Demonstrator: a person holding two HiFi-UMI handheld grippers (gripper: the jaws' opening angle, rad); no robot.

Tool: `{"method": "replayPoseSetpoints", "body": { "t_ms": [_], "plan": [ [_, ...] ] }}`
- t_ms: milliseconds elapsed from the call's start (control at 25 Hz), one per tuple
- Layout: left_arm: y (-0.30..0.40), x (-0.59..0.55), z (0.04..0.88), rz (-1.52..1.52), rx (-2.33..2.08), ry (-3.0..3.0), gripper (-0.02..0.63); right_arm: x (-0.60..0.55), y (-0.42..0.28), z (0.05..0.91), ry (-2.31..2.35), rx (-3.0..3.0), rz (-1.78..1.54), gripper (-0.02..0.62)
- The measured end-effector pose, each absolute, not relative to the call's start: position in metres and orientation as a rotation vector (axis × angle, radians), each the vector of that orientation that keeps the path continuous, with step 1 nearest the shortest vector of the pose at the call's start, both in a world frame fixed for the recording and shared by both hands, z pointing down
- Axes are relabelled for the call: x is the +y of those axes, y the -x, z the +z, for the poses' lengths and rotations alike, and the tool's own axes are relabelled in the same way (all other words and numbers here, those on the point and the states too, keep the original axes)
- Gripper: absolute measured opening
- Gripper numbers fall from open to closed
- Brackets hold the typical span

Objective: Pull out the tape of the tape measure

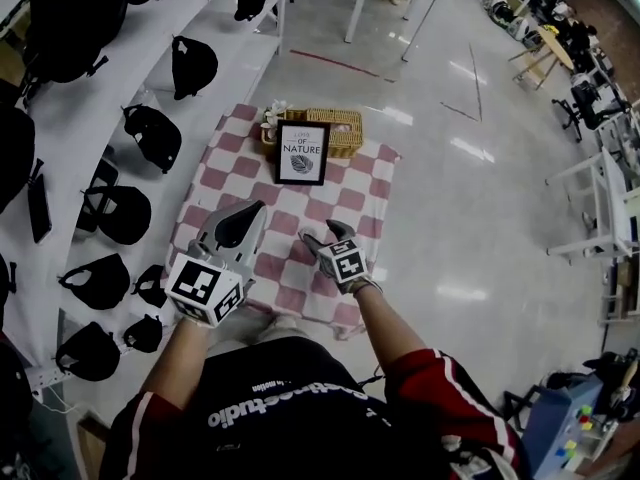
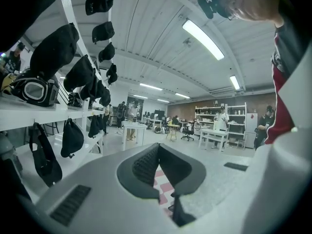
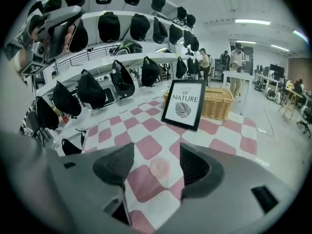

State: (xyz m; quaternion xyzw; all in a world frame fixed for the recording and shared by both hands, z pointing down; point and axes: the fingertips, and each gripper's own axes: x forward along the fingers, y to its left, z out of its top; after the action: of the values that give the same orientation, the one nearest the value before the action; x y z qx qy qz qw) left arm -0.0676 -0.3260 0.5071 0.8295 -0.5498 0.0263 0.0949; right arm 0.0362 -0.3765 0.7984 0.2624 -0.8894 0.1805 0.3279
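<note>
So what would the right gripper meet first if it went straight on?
Probably the small round pale-pink disc lying on the pink-and-white checked cloth, centred ahead of the open right gripper; depth is unclear.

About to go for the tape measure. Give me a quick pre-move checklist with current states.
1. Tape measure found: ok, pink, round, lying on the cloth.
2. Right gripper open: ok, jaws apart, tape measure lined up between them.
3. Left gripper open: not ok, jaws meet at the tips, nothing held.
4. Which side pulls out: cannot tell.
5. Frame and basket clear of the tape measure: ok.
</note>
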Motion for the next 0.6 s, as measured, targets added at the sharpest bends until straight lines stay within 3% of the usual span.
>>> {"method": "replayPoseSetpoints", "body": {
  "t_ms": [600],
  "plan": [
    [0.090,-0.318,0.532,0.142,-1.671,-2.357,0.005,-0.371,-0.034,0.876,-0.570,-2.208,0.433,0.282]
  ]
}}
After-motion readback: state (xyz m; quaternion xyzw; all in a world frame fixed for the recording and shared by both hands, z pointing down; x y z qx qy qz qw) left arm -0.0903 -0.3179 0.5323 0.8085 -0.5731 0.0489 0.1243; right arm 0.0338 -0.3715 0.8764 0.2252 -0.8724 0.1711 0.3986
